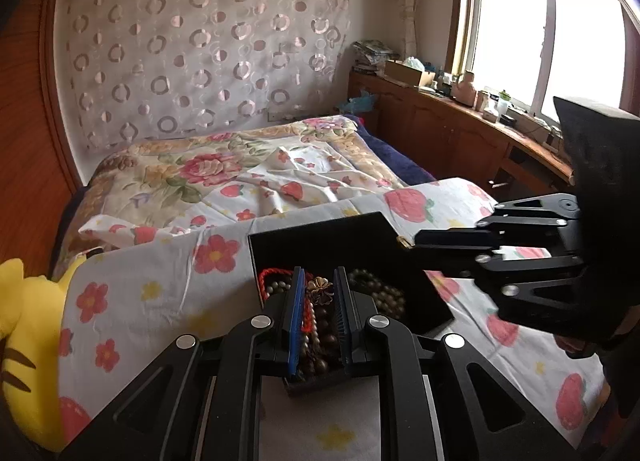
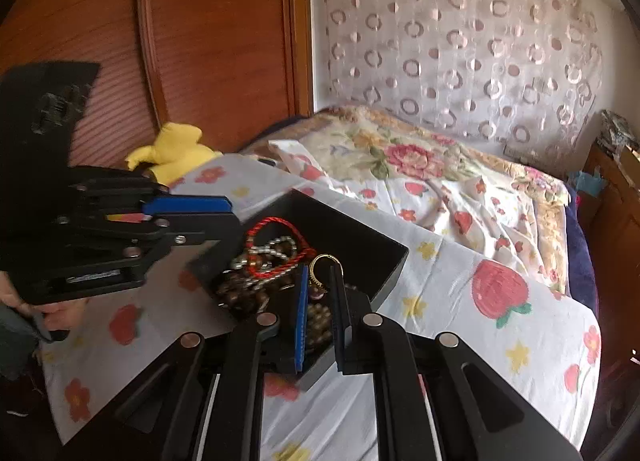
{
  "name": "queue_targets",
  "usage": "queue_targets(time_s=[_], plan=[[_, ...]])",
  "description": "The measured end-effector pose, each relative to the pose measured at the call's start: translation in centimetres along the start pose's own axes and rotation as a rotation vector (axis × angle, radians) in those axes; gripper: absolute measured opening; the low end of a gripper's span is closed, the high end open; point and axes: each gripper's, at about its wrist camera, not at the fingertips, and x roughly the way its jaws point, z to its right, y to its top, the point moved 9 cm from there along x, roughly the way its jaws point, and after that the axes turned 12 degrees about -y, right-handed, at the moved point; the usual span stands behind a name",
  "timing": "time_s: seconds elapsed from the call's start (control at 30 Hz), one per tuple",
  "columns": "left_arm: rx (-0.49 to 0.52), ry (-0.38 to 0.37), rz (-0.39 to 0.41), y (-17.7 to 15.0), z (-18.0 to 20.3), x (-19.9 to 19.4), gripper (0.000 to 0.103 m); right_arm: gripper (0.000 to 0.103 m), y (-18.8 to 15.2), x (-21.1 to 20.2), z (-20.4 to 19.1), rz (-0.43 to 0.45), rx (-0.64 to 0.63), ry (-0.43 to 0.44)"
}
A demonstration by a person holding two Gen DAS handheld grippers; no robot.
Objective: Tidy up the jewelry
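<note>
Pinching gold ring (image 2: 326, 261) upright, right fingers (image 2: 340, 301) nearly closed; left fingers (image 1: 294, 301) narrowly apart, empty.

Near part of the black box (image 1: 352, 237) and much of the bead tangle (image 1: 320, 325) hidden behind the left gripper (image 1: 319, 281). Left gripper (image 2: 200, 217) smeared by blur in the right wrist view, hand below it (image 2: 52, 313) mostly covered. Yellow plush toy (image 1: 28, 341) cut off at the frame edge.

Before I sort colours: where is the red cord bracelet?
In the right wrist view the red cord bracelet lies on the bead pile at the far left of the black box, beside a pearl strand.
</note>
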Motion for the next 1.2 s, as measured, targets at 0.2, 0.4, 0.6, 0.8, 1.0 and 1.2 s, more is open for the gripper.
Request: queue_targets(time_s=[0.2, 0.4, 0.6, 0.8, 1.0, 1.2], plan=[[-0.023, -0.003, -0.014, 0.3, -1.1, 1.3, 0.014, 0.016, 0.7, 2.0, 0.6, -0.009, 0.02, -0.015], [-0.025, -0.004, -0.021, 0.7, -1.6, 2.1, 0.014, 0.018, 0.6, 1.2, 2.3, 0.006, 0.062, -0.036], [-0.016, 0.022, -0.019, 1.9, -1.8, 3.3, 0.022, 0.02, -0.3, -0.1, 3.1, 0.02, 0.09, -0.055], [-0.026, 0.059, 0.005, 1.5, -1.5, 2.1, 0.059, 0.029, -1.3, -2.2, 3.1, 0.047, 0.116, -0.078], [-0.04, 0.124, 0.069, 0.8, -0.4, -1.9, 0.085, 0.041, -2.5, -5.4, 2.9, 0.086, 0.152, -0.098], [-0.02, 0.196, 0.149, -0.7, 1.6, -7.3, 0.095, 0.065, -3.6, -9.5, 1.9, 0.143, 0.18, -0.133]])
